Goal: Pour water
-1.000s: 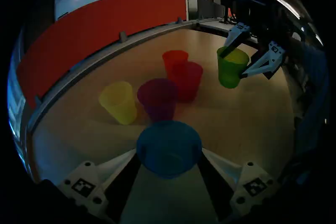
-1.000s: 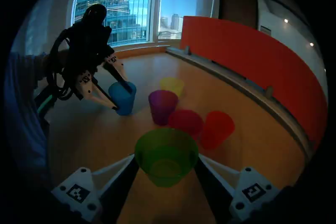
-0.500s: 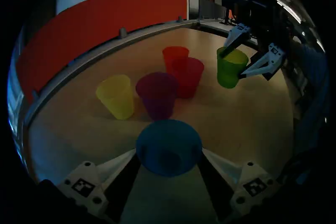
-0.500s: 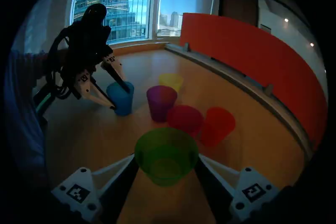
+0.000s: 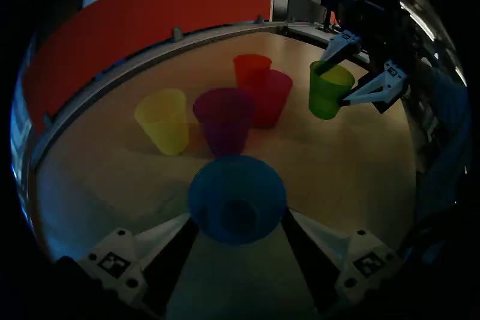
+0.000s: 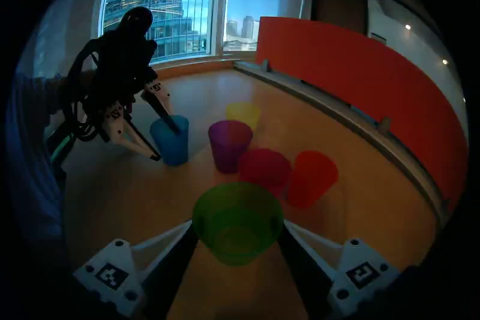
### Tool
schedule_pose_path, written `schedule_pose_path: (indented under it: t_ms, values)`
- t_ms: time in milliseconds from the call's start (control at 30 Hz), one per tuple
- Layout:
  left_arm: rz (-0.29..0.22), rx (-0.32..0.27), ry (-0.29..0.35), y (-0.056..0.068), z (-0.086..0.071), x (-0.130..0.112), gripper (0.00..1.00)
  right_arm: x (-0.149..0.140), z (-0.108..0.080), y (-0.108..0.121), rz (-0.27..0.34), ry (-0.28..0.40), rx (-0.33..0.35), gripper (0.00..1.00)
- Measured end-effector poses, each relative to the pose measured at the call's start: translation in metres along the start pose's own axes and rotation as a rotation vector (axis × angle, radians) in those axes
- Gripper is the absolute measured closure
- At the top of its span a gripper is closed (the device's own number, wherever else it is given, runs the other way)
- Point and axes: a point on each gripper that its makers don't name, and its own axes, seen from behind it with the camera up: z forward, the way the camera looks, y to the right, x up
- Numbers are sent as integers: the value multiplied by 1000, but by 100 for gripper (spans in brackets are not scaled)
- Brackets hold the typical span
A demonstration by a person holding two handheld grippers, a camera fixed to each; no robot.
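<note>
counter (image 5: 348,158): a broad wooden top that carries four loose cups. Any spill would spread across it and run under them.
left tongs (image 5: 238,217): clenched on the blue cup (image 5: 237,200), one finger on each side wall. The wall looks thin and tapered, so I judge a harder squeeze could buckle it, and a slacker one could let it slide down out of the grip.
right tongs (image 6: 238,227): clenched the same way on the green cup (image 6: 237,221), held off to the side of the group. The same slipping risk applies, more so once the cup is tipped.
blue cup: it sits low, near the counter, just in front of the purple cup (image 5: 225,119). In the left gripper view its mouth faces the camera. I cannot tell whether its base touches the counter.
green cup: it is held well apart from the blue cup. The two rims have to meet before any pour, and a tilt begun too far off would send the stream onto the counter.
standing cups: the purple cup, the yellow cup (image 5: 162,119), the dark red cup (image 5: 267,95) and the orange-red cup (image 5: 251,65) stand close together between the two held cups. A low swing across them could knock one over.
water: it is too dim to tell which cup holds it, or how much. A fast tip could overshoot the far rim.
</note>
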Motion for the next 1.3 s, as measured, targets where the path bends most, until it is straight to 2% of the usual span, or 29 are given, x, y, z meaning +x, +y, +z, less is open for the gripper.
schedule_pose_path:
  t_ms: [167,767,1300]
  values:
    - [6,17,-15,-3,-3,-6,4,-4,3,0,4,-3,0,11]
    - [0,34,-32,-1,-18,-19,4,-26,15,1,33,-21,-4,10]
    - [9,34,-42,3,-19,-21,4,-34,15,3,66,-13,-13,9]
